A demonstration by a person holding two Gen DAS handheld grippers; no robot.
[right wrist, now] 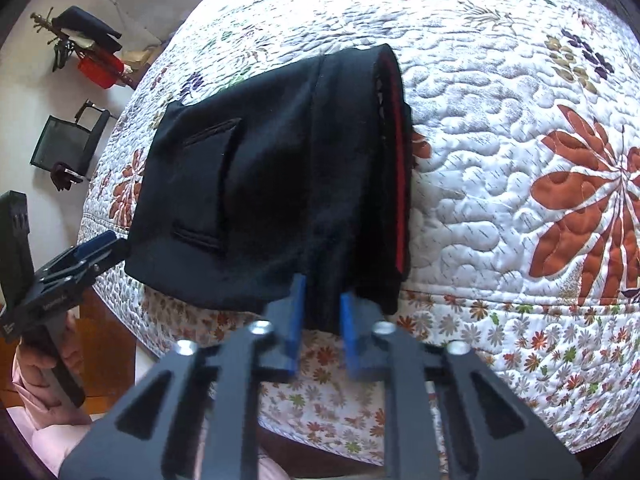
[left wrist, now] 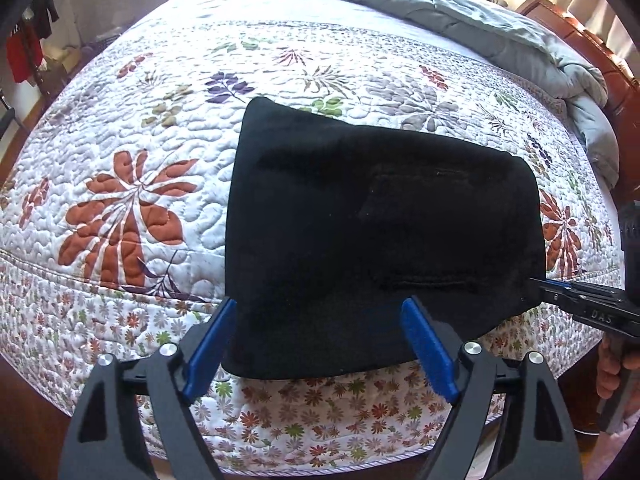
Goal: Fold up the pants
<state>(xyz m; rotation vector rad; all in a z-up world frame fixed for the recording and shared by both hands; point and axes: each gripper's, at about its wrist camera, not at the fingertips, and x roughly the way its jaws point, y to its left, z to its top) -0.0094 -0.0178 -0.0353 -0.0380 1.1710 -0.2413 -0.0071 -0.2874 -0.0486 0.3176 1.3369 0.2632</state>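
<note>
Black pants (left wrist: 380,232) lie folded into a compact block near the front edge of the bed; a red inner band (right wrist: 396,160) shows along one folded side. My left gripper (left wrist: 320,346) hovers open over the near edge of the pants, its blue pads (left wrist: 212,344) wide apart and touching nothing. In the right wrist view the left gripper (right wrist: 108,250) sits by the left corner of the pants. My right gripper (right wrist: 322,320) is shut on the hanging near edge of the pants (right wrist: 256,184), with black cloth between its blue pads. The left wrist view shows the right gripper (left wrist: 538,286) pinching the right corner.
A white floral quilt (left wrist: 160,140) covers the bed. A grey duvet (left wrist: 520,40) is bunched at the far side by a wooden headboard (left wrist: 580,36). A coat rack with clothes (right wrist: 88,52) and a black chair (right wrist: 68,140) stand on the floor beyond. Hands (left wrist: 616,364) hold the handles.
</note>
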